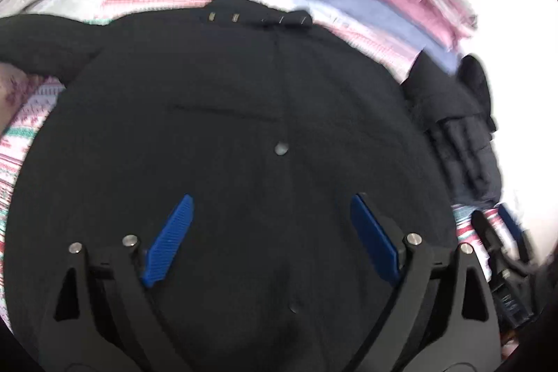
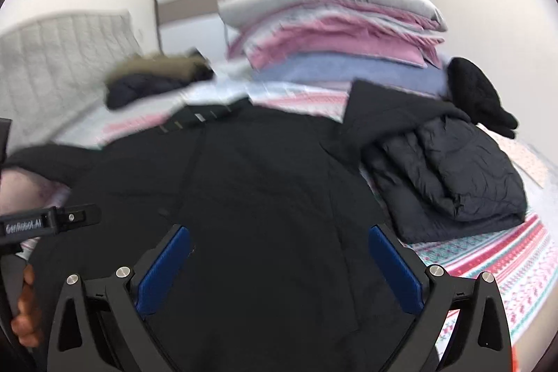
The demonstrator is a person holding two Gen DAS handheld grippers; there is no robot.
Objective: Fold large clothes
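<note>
from the left wrist we see our left gripper [image 1: 270,208] spread wide and empty above the black coat [image 1: 226,114], which lies flat on the patterned bedspread [image 1: 21,142], front up, ready for folding. from the right wrist, our right gripper [image 2: 279,239] hangs equally wide, holding nothing, beside a folded dark jacket [image 2: 450,169] set aside.

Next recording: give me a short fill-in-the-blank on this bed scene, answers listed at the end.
1. The black coat lies spread on the ____.
2. Both the left hand-held gripper and the right hand-held gripper have their jaws ____.
3. The pads on the fingers are coloured ____.
4. The folded quilts are stacked ____ the coat.

Answers: bed; open; blue; behind
</note>
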